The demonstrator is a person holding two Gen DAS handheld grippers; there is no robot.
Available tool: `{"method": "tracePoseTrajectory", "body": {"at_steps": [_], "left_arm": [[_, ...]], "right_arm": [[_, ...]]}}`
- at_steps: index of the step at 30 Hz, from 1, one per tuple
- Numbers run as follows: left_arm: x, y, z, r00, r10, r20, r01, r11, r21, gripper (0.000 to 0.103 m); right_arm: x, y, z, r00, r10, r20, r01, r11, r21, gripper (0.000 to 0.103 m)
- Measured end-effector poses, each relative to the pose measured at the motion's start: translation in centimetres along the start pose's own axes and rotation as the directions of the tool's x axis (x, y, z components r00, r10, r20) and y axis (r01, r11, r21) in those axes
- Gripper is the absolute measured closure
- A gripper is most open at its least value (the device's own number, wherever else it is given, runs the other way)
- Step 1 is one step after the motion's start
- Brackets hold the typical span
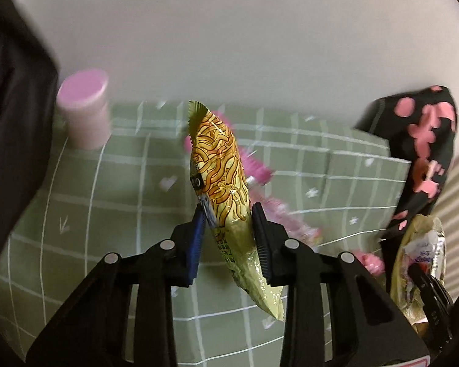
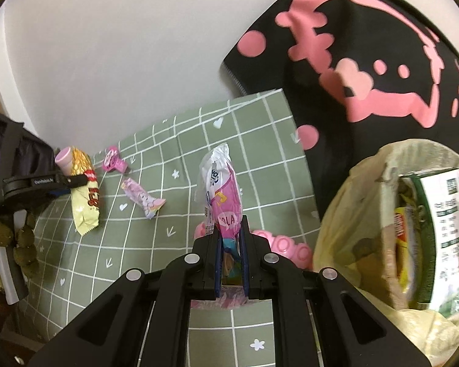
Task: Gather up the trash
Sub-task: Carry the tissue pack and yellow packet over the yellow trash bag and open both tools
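My left gripper point(image 1: 229, 229) is shut on a yellow noodle-snack packet point(image 1: 220, 165), which stands upright between the pads above the green checked cloth point(image 1: 107, 202). In the right wrist view the same packet point(image 2: 85, 202) hangs from that gripper point(image 2: 76, 180) at the far left. My right gripper point(image 2: 231, 229) is shut on a pink and white wrapper point(image 2: 218, 183) that sticks up past its tips. A cream trash bag point(image 2: 352, 214) gapes at the right, with a green and white carton point(image 2: 440, 229) inside. The left wrist view shows this bag point(image 1: 413, 244) at its right edge.
A black cloth with pink print point(image 2: 367, 61) hangs behind the bag. On the cloth lie a pastel wrapper point(image 2: 143, 198), a small pink item point(image 2: 114, 160) and a pink ringed piece point(image 2: 287, 247). A pink capped bottle point(image 1: 85, 110) stands by the white wall.
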State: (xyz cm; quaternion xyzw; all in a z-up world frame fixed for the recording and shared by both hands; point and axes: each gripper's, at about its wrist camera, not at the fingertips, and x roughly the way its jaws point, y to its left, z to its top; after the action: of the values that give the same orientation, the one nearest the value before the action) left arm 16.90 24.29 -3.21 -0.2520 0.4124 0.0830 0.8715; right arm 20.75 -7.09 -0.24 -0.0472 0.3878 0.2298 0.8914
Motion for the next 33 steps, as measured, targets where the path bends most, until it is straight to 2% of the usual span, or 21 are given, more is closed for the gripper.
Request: {"method": "tracePoseTrajectory", "body": {"at_steps": [5,10,13,17,22,26,28,31,33], "left_arm": [[-2.8,-3.4,1.9,0.994,-0.070,0.080,0.062,0.993,0.096,0.074],[-5.2,-8.0,3.0,0.979,-0.157,0.128,0.130,0.972,0.196,0.074],[-6.3,-11.3,3.2,0.965,-0.224,0.136,0.181,0.946,0.268,0.074],[-6.8,-15.6,3.0,0.941,-0.320,0.108,0.266,0.900,0.345,0.074],[-7.1,-20.9,2.0,0.904,-0.425,0.046,0.363,0.821,0.442,0.074],[-6.9,-25.8,0.6,0.857,-0.514,-0.036,0.457,0.727,0.513,0.073],[-6.4,-28.0,-0.4,0.826,-0.554,-0.105,0.518,0.670,0.532,0.073],[-5.0,-30.5,-1.8,0.803,-0.569,-0.179,0.563,0.623,0.543,0.073],[-3.5,-32.4,-2.9,0.796,-0.560,-0.230,0.583,0.606,0.541,0.073]], "right_arm": [[-1.7,-0.5,0.8,0.999,-0.031,0.042,0.031,0.999,0.018,0.092],[-4.5,-1.4,2.2,0.991,-0.069,0.111,0.066,0.997,0.027,0.092],[-6.4,-2.2,2.9,0.983,-0.103,0.152,0.100,0.995,0.029,0.092],[-9.4,-4.1,3.5,0.965,-0.163,0.206,0.154,0.986,0.059,0.092],[-12.9,-7.5,3.1,0.934,-0.264,0.242,0.243,0.964,0.111,0.092],[-14.7,-10.5,2.4,0.910,-0.341,0.237,0.309,0.937,0.162,0.092],[-15.4,-12.1,1.8,0.901,-0.371,0.225,0.332,0.924,0.191,0.092],[-16.0,-13.8,0.8,0.892,-0.403,0.205,0.358,0.907,0.224,0.092],[-16.2,-14.6,0.4,0.887,-0.419,0.195,0.373,0.898,0.234,0.092]]}}
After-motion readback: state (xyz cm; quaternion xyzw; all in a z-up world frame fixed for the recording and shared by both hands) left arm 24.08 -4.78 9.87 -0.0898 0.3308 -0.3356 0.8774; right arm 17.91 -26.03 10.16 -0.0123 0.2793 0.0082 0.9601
